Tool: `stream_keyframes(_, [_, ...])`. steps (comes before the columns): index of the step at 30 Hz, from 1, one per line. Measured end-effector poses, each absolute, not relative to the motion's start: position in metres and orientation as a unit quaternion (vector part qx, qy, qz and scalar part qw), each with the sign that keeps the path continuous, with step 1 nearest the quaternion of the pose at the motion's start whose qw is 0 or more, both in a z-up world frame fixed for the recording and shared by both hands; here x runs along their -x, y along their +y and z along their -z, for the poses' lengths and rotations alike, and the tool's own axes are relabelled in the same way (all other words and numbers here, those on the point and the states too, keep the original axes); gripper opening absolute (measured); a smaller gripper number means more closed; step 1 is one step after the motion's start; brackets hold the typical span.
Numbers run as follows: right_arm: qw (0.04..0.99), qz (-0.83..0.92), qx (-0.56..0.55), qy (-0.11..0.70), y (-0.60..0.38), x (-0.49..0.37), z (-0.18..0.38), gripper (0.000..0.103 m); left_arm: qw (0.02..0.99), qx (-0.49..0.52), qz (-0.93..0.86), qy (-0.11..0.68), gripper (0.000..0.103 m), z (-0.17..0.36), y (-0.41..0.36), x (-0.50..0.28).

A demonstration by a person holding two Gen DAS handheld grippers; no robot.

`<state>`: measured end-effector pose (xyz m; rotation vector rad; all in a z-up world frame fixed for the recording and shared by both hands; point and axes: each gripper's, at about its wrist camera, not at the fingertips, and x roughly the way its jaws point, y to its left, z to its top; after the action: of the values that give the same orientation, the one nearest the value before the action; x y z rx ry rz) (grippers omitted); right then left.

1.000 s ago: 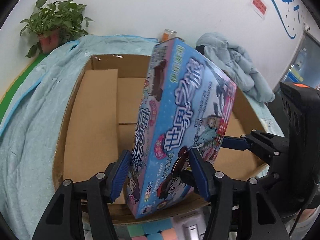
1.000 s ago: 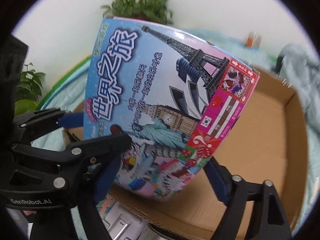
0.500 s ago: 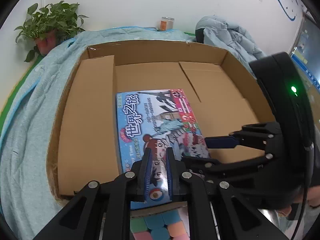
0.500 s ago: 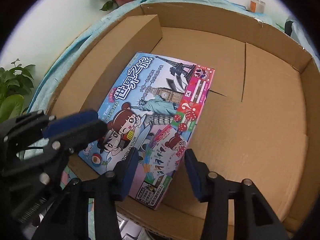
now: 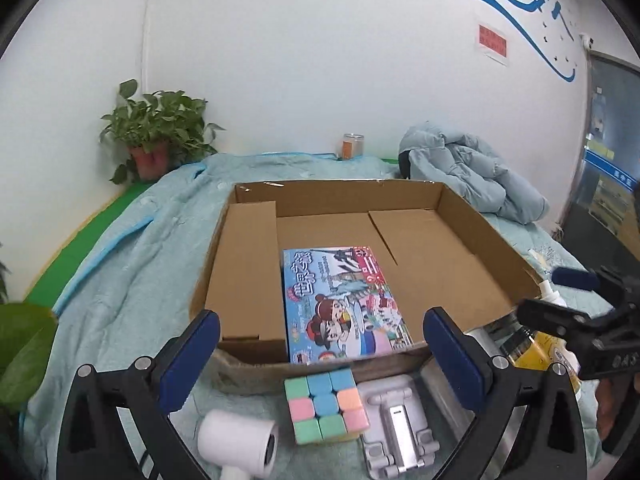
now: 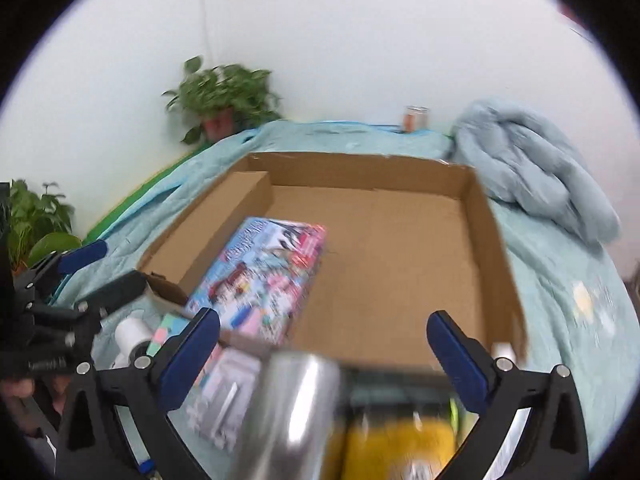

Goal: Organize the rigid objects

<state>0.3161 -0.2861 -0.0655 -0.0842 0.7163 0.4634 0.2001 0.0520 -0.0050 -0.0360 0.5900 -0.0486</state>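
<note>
Lying flat in the cardboard box (image 5: 472, 216), the board game box (image 5: 340, 304) sits left of centre against the inner flap, long axis running away from the cameras. Both the left gripper (image 5: 320, 354) and right gripper (image 6: 320, 354) have just opened; both are spread wide with nothing between the pads. Loose items wait nearer than the box wall: the pastel puzzle cube (image 5: 326, 404) lies directly ahead of the left gripper, the steel cup (image 6: 292, 408) just under the right.

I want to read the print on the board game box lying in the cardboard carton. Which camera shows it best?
The left wrist view: the game box lies flat in the carton, sharp, its cover art clear. The right wrist view shows the same box whole but motion-blurred, its print unreadable.
</note>
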Motion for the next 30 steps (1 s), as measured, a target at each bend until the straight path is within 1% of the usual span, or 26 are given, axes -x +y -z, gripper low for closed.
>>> stream_keyframes(4, [0.906, -0.217, 0.011, 0.364, -0.302, -0.295, 0.081, 0.103, 0.953, 0.056, 0.036, 0.296, 0.101, 0.003, 0.046, -0.182])
stream_keyframes(5, [0.906, -0.213, 0.007, 0.366, -0.304, -0.288, 0.083, 0.102, 0.953, 0.06, 0.037, 0.295, 0.092, 0.002, 0.042, -0.177])
stream_keyframes(6, [0.907, -0.21, 0.004, 0.366, -0.306, -0.286, 0.086, 0.094, 0.953, 0.059, 0.042, 0.295, 0.062, 0.002, 0.038, -0.174])
stream_keyframes(7, [0.909, -0.203, 0.004, 0.363, -0.309, -0.281, 0.087, 0.077, 0.948, 0.057, 0.058, 0.307, 0.039, 0.002, 0.033, -0.172])
stream_keyframes(8, [0.911, -0.195, 0.006, 0.363, -0.309, -0.283, 0.085, 0.065, 0.944, 0.055, 0.065, 0.319, 0.001, 0.004, 0.029, -0.172])
stream_keyframes(9, [0.913, -0.185, 0.005, 0.364, -0.309, -0.281, 0.083, 0.053, 0.939, 0.053, 0.07, 0.331, 0.001, 0.006, 0.025, -0.17])
stream_keyframes(11, [0.909, -0.189, -0.005, 0.372, -0.313, -0.278, 0.085, 0.053, 0.938, 0.049, 0.086, 0.331, 0.001, 0.006, 0.017, -0.164])
stream_keyframes(12, [0.908, -0.193, -0.006, 0.371, -0.314, -0.275, 0.085, 0.057, 0.937, 0.049, 0.091, 0.334, 0.009, 0.006, 0.013, -0.163])
stream_keyframes(13, [0.909, -0.198, -0.007, 0.367, -0.315, -0.273, 0.085, 0.078, 0.933, 0.047, 0.095, 0.344, 0.023, 0.006, 0.009, -0.162])
stream_keyframes(14, [0.91, -0.2, -0.006, 0.363, -0.316, -0.27, 0.084, 0.089, 0.93, 0.051, 0.095, 0.351, 0.071, 0.008, 0.007, -0.163])
stream_keyframes(15, [0.912, -0.202, -0.006, 0.357, -0.317, -0.265, 0.082, 0.097, 0.93, 0.062, 0.092, 0.351, 0.102, 0.008, 0.007, -0.162])
stream_keyframes(16, [0.913, -0.203, -0.005, 0.353, -0.317, -0.265, 0.082, 0.097, 0.932, 0.078, 0.091, 0.341, 0.1, 0.007, 0.01, -0.158])
stream_keyframes(25, [0.903, -0.219, -0.002, 0.37, -0.32, -0.254, 0.087, 0.098, 0.927, 0.073, 0.092, 0.356, 0.1, 0.007, 0.001, -0.149])
stream_keyframes(30, [0.898, -0.232, 0.0, 0.375, -0.315, -0.248, 0.092, 0.098, 0.913, 0.1, 0.117, 0.378, 0.1, 0.013, 0.003, -0.152])
